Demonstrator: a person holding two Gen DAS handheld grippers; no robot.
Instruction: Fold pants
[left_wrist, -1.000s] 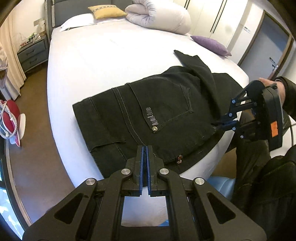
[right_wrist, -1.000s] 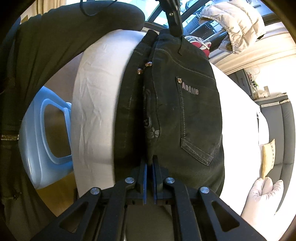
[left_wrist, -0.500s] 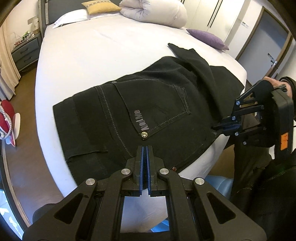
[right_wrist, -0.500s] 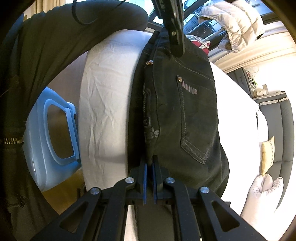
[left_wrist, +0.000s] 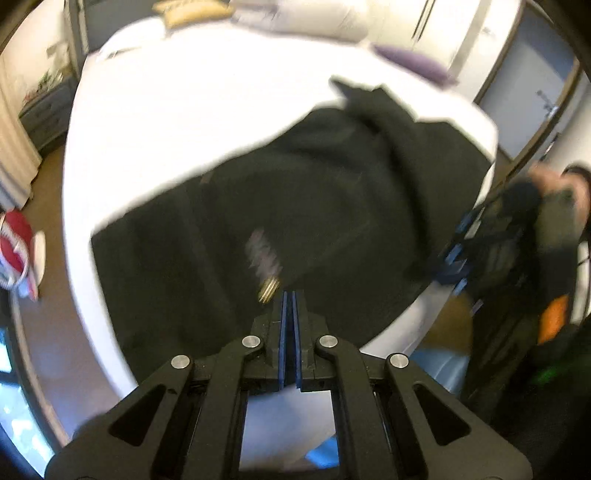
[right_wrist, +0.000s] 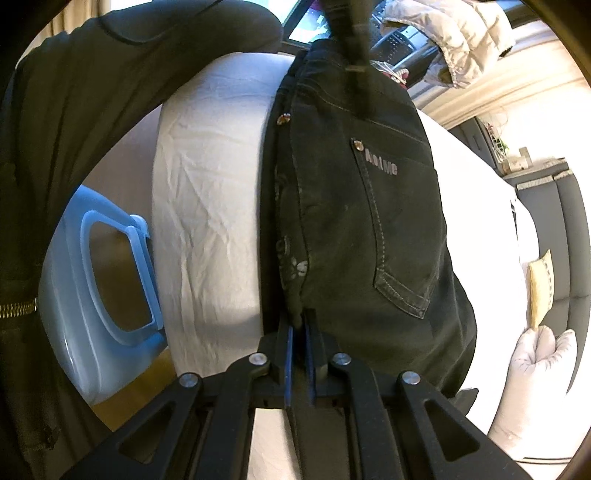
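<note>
Black jeans (left_wrist: 332, 192) lie on the white bed, back pocket up, folded lengthwise, waist toward the near edge. The left wrist view is motion-blurred. My left gripper (left_wrist: 289, 295) is shut on the waistband edge of the jeans. My right gripper (right_wrist: 299, 325) is shut on a fold of the jeans (right_wrist: 369, 229) at the bed's side edge. It also shows blurred at the right of the left wrist view (left_wrist: 456, 258). The left gripper shows as a dark blur at the top of the right wrist view (right_wrist: 354, 44).
The white bed (left_wrist: 203, 110) carries a rolled duvet (left_wrist: 314, 22), a yellow cushion (left_wrist: 184, 13) and a purple pillow (left_wrist: 413, 62) at the far end. A blue plastic tub (right_wrist: 103, 266) stands on the floor beside the bed. A nightstand (left_wrist: 44, 110) is at the left.
Both grippers have kept hold of the jeans and pushed them farther onto the bed, away from the near edge. The left view is now blurred with motion.
</note>
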